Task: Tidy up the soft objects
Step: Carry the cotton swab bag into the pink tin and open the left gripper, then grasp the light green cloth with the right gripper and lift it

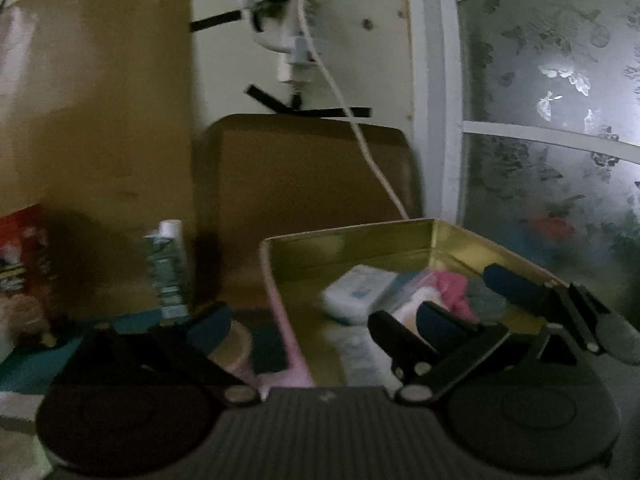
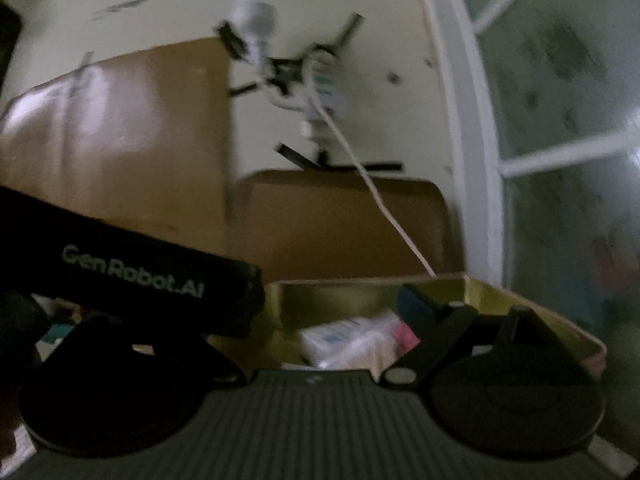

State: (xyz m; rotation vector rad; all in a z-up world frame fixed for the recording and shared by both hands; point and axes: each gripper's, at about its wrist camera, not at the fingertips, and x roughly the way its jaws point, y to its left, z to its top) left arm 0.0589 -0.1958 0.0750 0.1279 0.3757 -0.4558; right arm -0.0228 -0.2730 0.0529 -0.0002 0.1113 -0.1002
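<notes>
Gold tin tray (image 1: 348,250) sits on the bench with its near left rim edged in pink; both grippers stand at its near side. Soft items are piled inside the tray: a white packet with blue print (image 1: 358,292), a pink cloth (image 1: 452,286) just right of it, and a grey-blue soft piece (image 1: 486,300) beside the pink one. Pictures are blurred, so finer detail of the pile cannot be told.

Left gripper (image 1: 316,320): jaws spread wide, nothing between the pads. Its left finger is outside the tray, over a pale round object (image 1: 238,346) on the bench; its right finger reaches over the tray's contents.

Right gripper (image 2: 332,320): jaws wide apart, nothing held. In the left wrist view it shows at the right side of the tray, one dark blue pad over the tray wall. In the right wrist view the left gripper's black body crosses the left of the frame, marked "GenRobot.AI".

Outside the tray, left: a white-capped tube (image 1: 168,268) standing upright and a red package (image 1: 24,256) near the edge. Brown cardboard (image 1: 308,172) leans on the wall behind. A white cable (image 1: 360,136) runs down to the tray's far rim. A patterned frosted window (image 1: 552,120) is at right.
</notes>
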